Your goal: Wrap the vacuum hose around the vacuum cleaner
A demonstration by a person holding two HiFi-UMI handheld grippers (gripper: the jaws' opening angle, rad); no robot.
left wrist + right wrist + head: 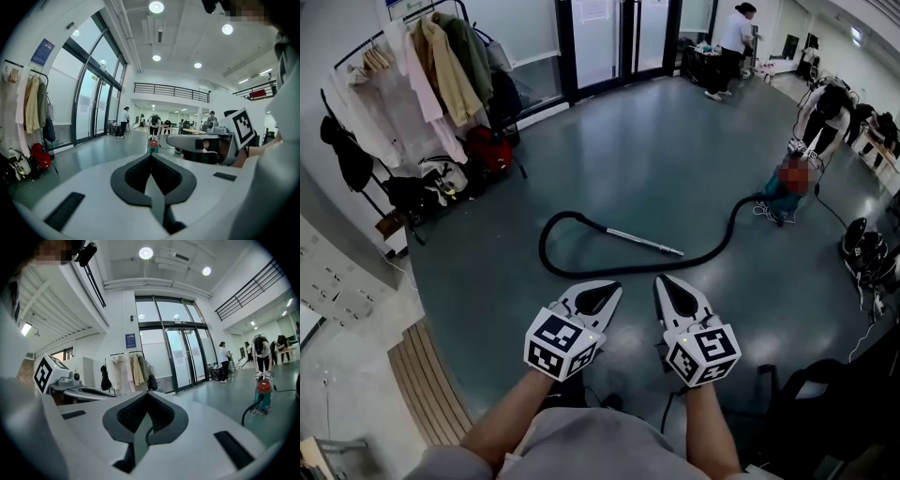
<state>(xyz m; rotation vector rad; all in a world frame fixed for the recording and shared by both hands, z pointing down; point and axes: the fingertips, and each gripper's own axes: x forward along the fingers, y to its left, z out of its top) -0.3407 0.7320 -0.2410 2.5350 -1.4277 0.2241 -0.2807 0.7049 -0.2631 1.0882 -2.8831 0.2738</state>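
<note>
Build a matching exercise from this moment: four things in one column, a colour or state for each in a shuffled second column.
1 vacuum hose
2 metal wand
3 vacuum cleaner
4 left gripper

A shut, holding nothing
B silver, straight
C black, curved across the floor
D teal with a red top

Pairs: 1-C, 2-B, 3-D, 4-A

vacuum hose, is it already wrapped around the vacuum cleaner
No, the vacuum hose lies loose in a long curve on the floor, trailing away from the vacuum cleaner.
</note>
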